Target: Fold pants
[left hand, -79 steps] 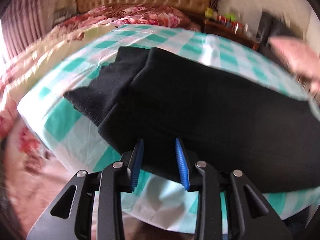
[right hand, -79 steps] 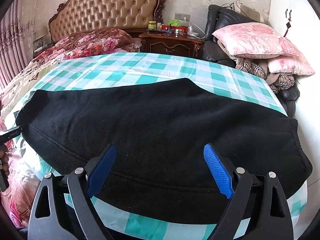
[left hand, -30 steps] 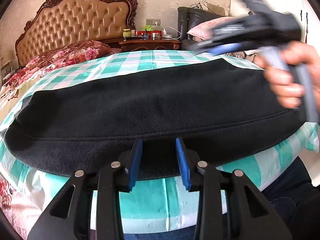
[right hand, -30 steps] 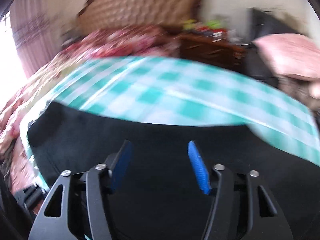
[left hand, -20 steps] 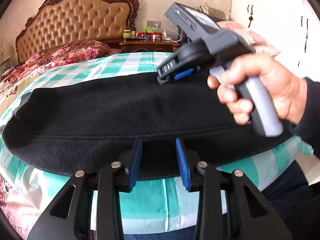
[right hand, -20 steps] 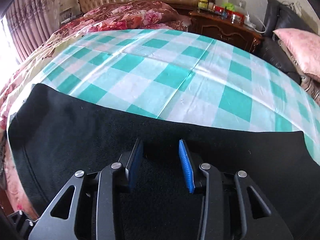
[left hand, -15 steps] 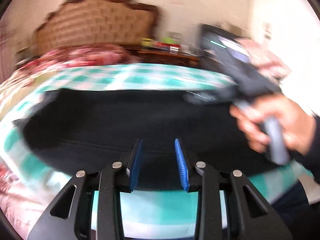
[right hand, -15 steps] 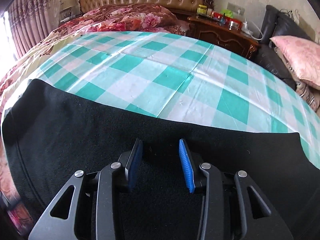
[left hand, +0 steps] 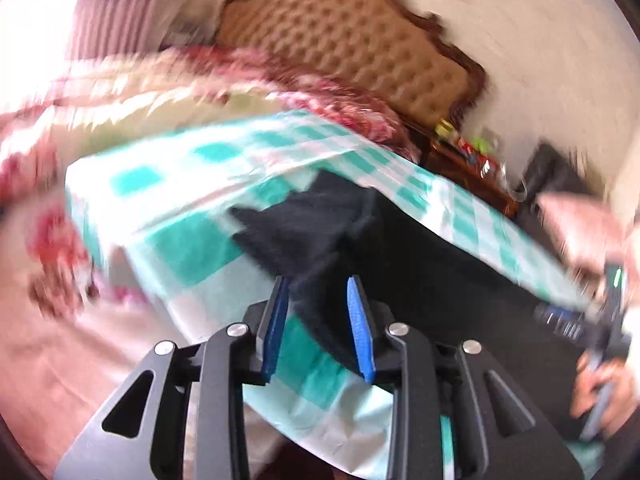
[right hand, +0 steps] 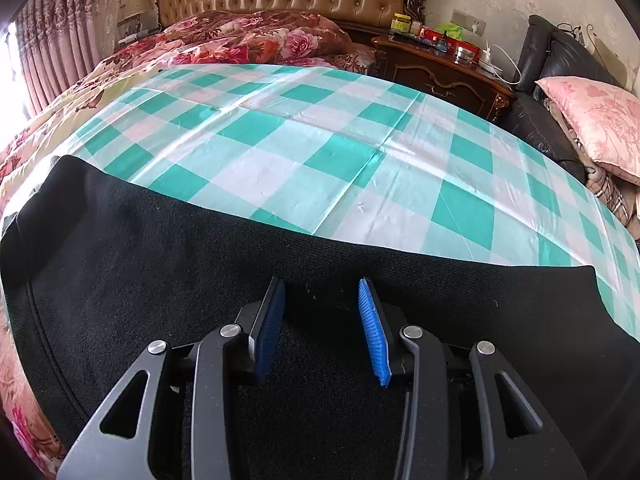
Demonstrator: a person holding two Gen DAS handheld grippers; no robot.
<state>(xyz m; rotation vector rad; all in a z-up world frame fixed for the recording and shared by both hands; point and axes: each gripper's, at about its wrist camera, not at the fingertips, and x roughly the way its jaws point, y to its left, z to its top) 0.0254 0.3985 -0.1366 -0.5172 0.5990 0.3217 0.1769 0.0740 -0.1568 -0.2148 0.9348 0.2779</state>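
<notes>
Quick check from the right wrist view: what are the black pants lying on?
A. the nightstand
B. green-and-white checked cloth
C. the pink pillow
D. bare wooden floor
B: the black pants lie flat on the green-and-white checked cloth, which stretches away beyond their far edge.

Matt black fleecy pants (right hand: 160, 280) on glossy checked plastic sheet (right hand: 320, 152)

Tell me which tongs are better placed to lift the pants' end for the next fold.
Left. The left tongs point at the pants' end near the cloth's corner. The right tongs sit over the pants' middle, away from either end.
</notes>
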